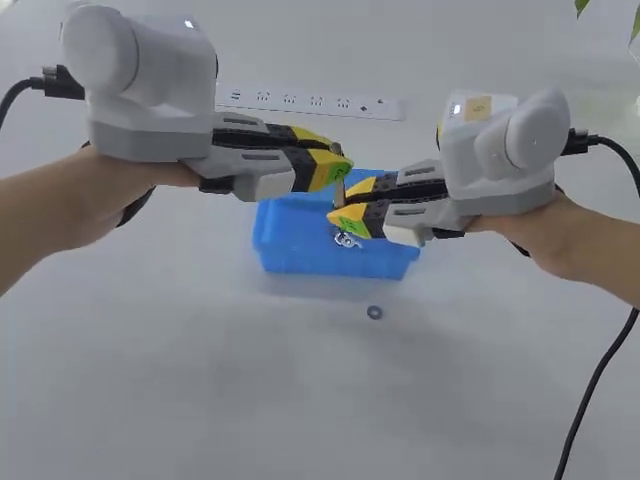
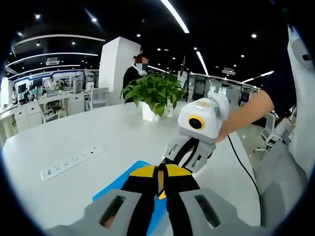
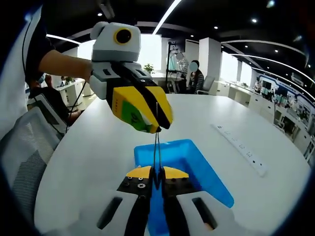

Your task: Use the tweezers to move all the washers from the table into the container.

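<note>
A: Where do we place the container point(image 1: 320, 262)?

B: We find it in the middle of the table point(image 1: 200, 380), with the power strip point(image 1: 310, 101) well behind it.

A: And the washers?

B: We see one washer point(image 1: 374, 313) on the table just in front of the container. More washers point(image 1: 347, 239) lie inside it.

A: The grippers?

B: We see both above the container. The left gripper point(image 1: 345, 165) comes in from the left. The right gripper point(image 1: 340, 222) comes from the right, slightly lower, with its tips near the left's. The tweezers point(image 3: 156, 147) run from the right gripper's jaws to the left gripper's tip. A potted plant point(image 2: 155, 93) stands on the table beyond them.
</note>
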Demonstrator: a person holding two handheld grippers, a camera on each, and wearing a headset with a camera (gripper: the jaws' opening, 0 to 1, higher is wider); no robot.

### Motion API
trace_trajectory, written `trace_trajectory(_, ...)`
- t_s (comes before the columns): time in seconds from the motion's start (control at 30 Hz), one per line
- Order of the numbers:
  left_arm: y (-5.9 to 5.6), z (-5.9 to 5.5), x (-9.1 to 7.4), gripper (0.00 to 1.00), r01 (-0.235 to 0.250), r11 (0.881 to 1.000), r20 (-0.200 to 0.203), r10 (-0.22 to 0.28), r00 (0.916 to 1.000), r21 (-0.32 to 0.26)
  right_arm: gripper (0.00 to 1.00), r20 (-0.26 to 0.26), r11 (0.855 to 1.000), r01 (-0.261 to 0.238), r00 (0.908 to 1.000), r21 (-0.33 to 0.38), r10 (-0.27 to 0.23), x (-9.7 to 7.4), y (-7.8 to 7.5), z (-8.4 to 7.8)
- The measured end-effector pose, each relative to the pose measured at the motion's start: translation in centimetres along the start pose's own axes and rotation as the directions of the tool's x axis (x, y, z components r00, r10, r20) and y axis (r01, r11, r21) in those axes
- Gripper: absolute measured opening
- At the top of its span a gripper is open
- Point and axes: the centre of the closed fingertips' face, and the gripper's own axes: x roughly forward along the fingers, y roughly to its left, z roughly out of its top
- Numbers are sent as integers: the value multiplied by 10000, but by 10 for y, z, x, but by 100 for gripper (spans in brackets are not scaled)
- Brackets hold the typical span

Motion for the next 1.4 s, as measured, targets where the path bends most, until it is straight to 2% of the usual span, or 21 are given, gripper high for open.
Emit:
trace_trajectory(0.07, -2, 1, 0, 9, 170, 9998, -4, -170, 9999, 68, 7, 63, 9999, -116, 9999, 40, 116, 0, 3, 1)
trace_trajectory(0.1, -1, 0, -1, 8, 174, 9989, -83, -170, 9998, 443, 7, 57, 9998, -194, 9998, 31, 194, 0, 4, 1)
trace_trajectory(0.13, -3, 1, -1, 8, 175, 9983, -108, -169, 9998, 549, 7, 49, 9998, -207, 9998, 32, 207, 0, 5, 1)
trace_trajectory(0.27, -3, 4, -1, 8, 129, 9985, -130, -123, 9998, 524, 8, 93, 9993, -329, 9994, 184, 328, -1, 4, 4)
trace_trajectory(0.3, -5, 4, -1, 8, 99, 9983, -226, -112, 9997, -573, 8, 80, 9984, -495, 9988, 260, 493, -2, 6, 4)
trace_trajectory(0.33, -7, 6, 0, 8, 249, 9952, -148, -264, 9995, -947, 8, 80, 9988, -468, 9989, 116, 467, -2, 6, 5)
trace_trajectory(0.4, -4, 6, 0, 7, 128, 9993, -395, -114, 9992, 357, 8, -65, 9976, -688, 9976, 66, 688, -3, 9, 5)
trace_trajectory(0.47, -11, 5, 2, 7, 363, 9979, -507, -336, 9981, 533, 8, -102, 9977, -671, 9977, -39, 671, -3, 8, 5)
trace_trajectory(0.5, -10, 6, 3, 7, 284, 9960, -514, -241, 9984, 844, 8, -91, 9973, -728, 9973, 27, 728, -3, 9, 5)
trace_trajectory(0.57, -12, 7, 3, 6, 335, 9948, -476, -291, 9984, 958, 8, -52, 9976, -692, 9976, 36, 693, -4, 8, 6)
trace_trajectory(0.63, -11, 8, 3, 4, 277, 9898, -425, -219, 9989, 1400, 9, -26, 9973, -730, 9973, 98, 731, -4, 9, 7)
trace_trajectory(0.77, -12, 12, 5, 4, 214, 9852, -288, -167, 9994, 1698, 9, 14, 9971, -759, 9971, 33, 758, -5, 9, 11)
trace_trajectory(1.0, -15, 12, 7, 4, 396, 9873, -346, -347, 9988, 1537, 10, -122, 9971, -763, 9970, -56, 762, -6, 11, 10)
trace_trajectory(1.03, -13, 12, 7, 4, 328, 9850, -331, -276, 9991, 1692, 11, -147, 9972, -747, 9971, -78, 746, -7, 12, 9)
trace_trajectory(1.17, -15, 13, 7, 4, 443, 9848, -295, -399, 9988, 1681, 11, -179, 9978, -648, 9977, -104, 646, -8, 11, 9)
trace_trajectory(1.27, -16, 14, 7, 4, 489, 9778, -254, -447, 9987, 2036, 13, -269, 9989, -465, 9986, -111, 462, -8, 8, 9)
trace_trajectory(1.33, -15, 16, 8, 4, 503, 9789, -176, -478, 9987, 1978, 14, -329, 9995, -324, 9989, -65, 321, -9, 6, 9)
trace_trajectory(1.4, -15, 20, 8, 4, 469, 9813, -6, -477, 9989, 1865, 21, -422, 9997, -238, 9988, -6, 237, -10, 5, 8)
